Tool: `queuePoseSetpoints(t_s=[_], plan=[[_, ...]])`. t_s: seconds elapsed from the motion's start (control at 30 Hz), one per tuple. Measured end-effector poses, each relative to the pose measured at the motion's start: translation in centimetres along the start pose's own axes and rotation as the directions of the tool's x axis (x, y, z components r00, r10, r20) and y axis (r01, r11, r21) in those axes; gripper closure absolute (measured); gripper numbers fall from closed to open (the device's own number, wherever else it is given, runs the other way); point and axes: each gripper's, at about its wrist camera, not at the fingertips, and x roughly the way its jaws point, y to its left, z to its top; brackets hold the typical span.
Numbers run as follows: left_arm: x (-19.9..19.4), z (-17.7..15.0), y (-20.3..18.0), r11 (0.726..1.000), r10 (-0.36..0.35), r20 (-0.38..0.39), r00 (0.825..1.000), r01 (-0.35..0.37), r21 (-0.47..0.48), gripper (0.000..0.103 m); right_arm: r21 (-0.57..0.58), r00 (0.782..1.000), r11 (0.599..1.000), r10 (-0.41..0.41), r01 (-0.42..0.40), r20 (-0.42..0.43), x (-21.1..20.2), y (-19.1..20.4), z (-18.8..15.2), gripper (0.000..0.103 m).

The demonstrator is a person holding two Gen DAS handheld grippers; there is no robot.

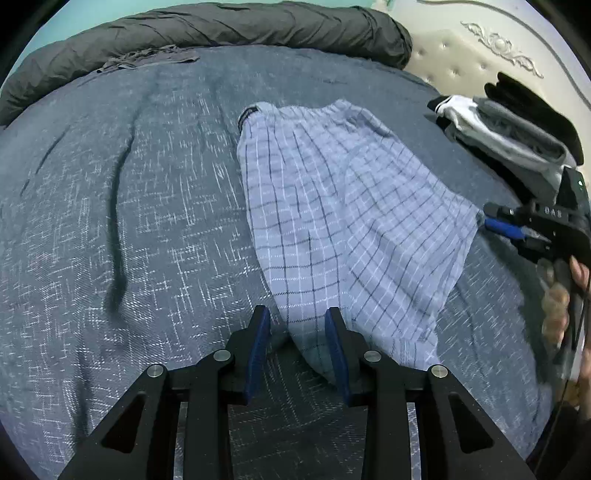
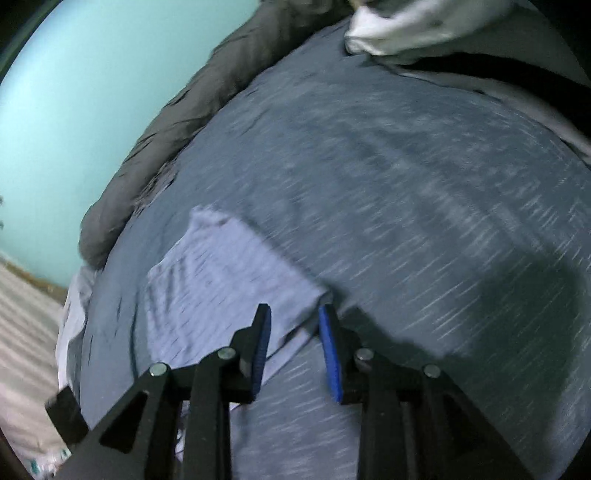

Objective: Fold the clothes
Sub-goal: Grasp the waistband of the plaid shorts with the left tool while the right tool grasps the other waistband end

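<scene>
Both grippers apart: left gripper [image 1: 297,321] straddles checked shorts [image 1: 332,206] hem, right gripper [image 2: 293,321] at corner; clamp both, lift evenly.

I see the shorts [image 1: 332,206] mid-bed [image 1: 147,221], the rolled duvet [image 1: 221,33] along its far edge, folded clothes [image 1: 509,129] at its right edge.

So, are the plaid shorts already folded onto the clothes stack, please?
No, the shorts lie spread on the bed, apart from the stack.

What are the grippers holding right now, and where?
Nothing: left gripper and right gripper are open, each straddling an edge of the plaid shorts.
</scene>
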Motion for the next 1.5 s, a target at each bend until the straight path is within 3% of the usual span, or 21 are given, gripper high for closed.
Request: queuePoseSetpoints(t_s=[0.23,0.27,0.33,0.47,0.73,0.83,0.9,0.93,0.97,1.23,1.37,1.5], plan=[[0.3,-0.3,0.0,1.0,0.022,-0.013,1.0,-0.022,0.007,0.069,0.03,0.998,0.998,0.056,-0.055,-0.014,1.9,-0.9,1.4,0.077],[0.4,-0.4,0.0,1.0,0.024,-0.016,1.0,-0.023,0.008,0.069,0.025,0.998,0.998,0.054,-0.054,-0.015,1.9,-0.9,1.5,0.088],[0.4,-0.5,0.1,1.0,0.025,-0.022,0.999,-0.025,0.011,0.069,0.024,1.0,0.999,0.029,-0.028,-0.007,1.8,-0.9,1.5,0.1],[0.4,-0.6,0.1,0.999,0.027,-0.031,0.999,-0.026,0.021,0.069,0.035,1.0,0.999,-0.025,0.024,0.016,1.5,-1.5,1.6,0.101],[-1.6,0.4,1.6,0.999,-0.005,0.022,1.0,0.006,-0.036,0.069,0.016,0.999,1.0,-0.017,0.017,0.04,0.5,-1.2,1.8,0.1],[-1.8,1.2,2.7,0.998,-0.005,0.03,1.0,0.007,-0.069,0.064,-0.053,0.999,0.999,0.003,-0.001,0.034,0.5,0.6,2.5,0.096],[-1.6,2.3,3.1,0.997,-0.016,0.032,0.999,0.019,-0.074,0.062,-0.108,1.0,0.994,0.015,-0.013,0.017,1.2,2.1,3.1,0.085],[-1.3,3.1,3.2,0.997,-0.026,0.032,0.999,0.029,-0.075,0.06,-0.136,1.0,0.991,0.022,-0.022,0.005,1.6,3.0,3.6,0.071],[-0.9,4.0,3.5,0.995,-0.041,0.029,0.999,0.043,-0.085,0.06,-0.157,0.999,0.987,0.033,-0.034,-0.007,2.2,3.8,4.1,0.066],[3.0,10.4,5.5,0.964,-0.163,0.013,0.986,0.163,-0.211,0.059,-0.314,0.983,0.941,0.074,-0.125,-0.168,8.8,9.9,8.9,0.065],[4.8,12.3,5.8,0.962,-0.16,0.002,0.987,0.157,-0.223,0.059,-0.368,0.981,0.923,0.048,-0.115,-0.187,11.5,12.0,11.1,0.061],[6.5,14.1,6.2,0.96,-0.157,-0.01,0.988,0.15,-0.235,0.059,-0.464,0.969,0.877,0.007,-0.124,-0.246,14.6,14.2,11.8,0.059]])
